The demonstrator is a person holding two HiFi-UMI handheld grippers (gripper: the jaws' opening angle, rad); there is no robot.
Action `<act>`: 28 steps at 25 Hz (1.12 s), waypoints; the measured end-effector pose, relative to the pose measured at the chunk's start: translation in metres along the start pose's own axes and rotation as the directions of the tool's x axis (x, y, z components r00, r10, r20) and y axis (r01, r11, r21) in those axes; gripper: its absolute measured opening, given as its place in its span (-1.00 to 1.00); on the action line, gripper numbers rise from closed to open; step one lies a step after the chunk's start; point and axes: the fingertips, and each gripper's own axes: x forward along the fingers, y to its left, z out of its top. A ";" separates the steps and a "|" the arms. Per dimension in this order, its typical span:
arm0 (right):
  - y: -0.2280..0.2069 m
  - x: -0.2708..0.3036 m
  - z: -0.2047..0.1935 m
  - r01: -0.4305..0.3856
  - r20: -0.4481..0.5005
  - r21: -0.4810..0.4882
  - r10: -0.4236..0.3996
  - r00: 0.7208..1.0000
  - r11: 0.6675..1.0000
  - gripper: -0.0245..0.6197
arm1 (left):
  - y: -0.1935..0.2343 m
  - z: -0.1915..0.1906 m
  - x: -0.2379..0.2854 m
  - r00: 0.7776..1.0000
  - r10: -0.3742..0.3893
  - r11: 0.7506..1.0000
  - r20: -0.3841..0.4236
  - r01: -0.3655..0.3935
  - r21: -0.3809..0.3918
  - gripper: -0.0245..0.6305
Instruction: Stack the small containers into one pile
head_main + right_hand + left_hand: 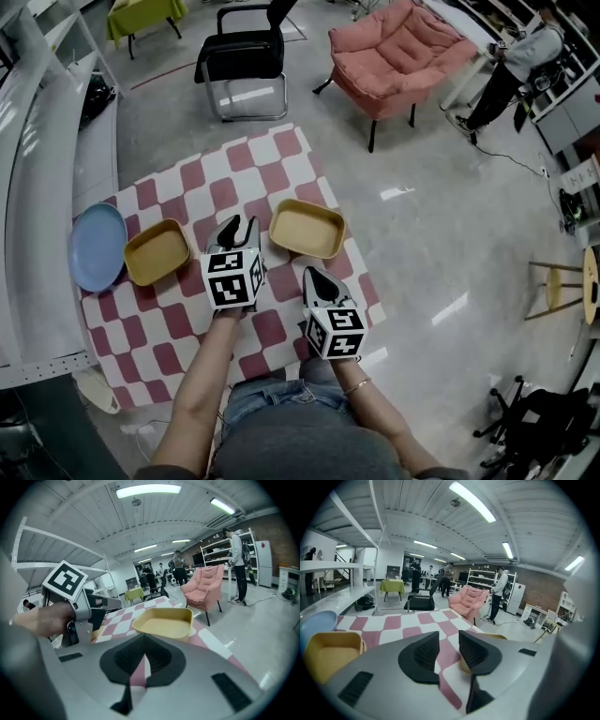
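Observation:
Two shallow yellow containers sit apart on the pink-and-white checked table (pixel 178 314): one at the left (pixel 157 251) beside a blue plate (pixel 97 246), one at the right (pixel 307 228). My left gripper (pixel 236 230) hovers between them, open, with nothing between its fingers. In the left gripper view (pixel 449 651) the left container (pixel 330 653) lies low left, and the other (pixel 499 637) peeks past the right jaw. My right gripper (pixel 314 278) is shut and empty, just short of the right container. That container (pixel 164 622) fills the middle of the right gripper view, beyond the gripper (pixel 144 641).
A long white shelf (pixel 37 187) runs along the table's left side. Beyond the table stand a black chair (pixel 242 61) and a pink armchair (pixel 398 56). A person (pixel 511 70) stands far right. The right container lies near the table's right edge.

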 end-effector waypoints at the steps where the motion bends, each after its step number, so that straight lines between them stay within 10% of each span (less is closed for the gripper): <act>1: -0.008 -0.002 0.000 0.011 0.001 0.009 -0.011 1.000 1.000 -0.89 | -0.007 -0.002 0.006 1.000 -0.010 1.000 -0.011 0.010 0.000 -0.50; 20: -0.087 -0.003 -0.006 0.099 -0.049 0.104 -0.094 0.994 0.990 -0.89 | -0.037 -0.054 0.076 0.974 -0.096 0.995 -0.203 0.088 -0.050 -0.49; 28: -0.084 0.000 -0.005 0.087 -0.052 0.089 -0.083 0.995 0.992 -0.89 | -0.036 -0.058 0.078 0.976 -0.059 0.998 -0.210 0.051 -0.043 -0.79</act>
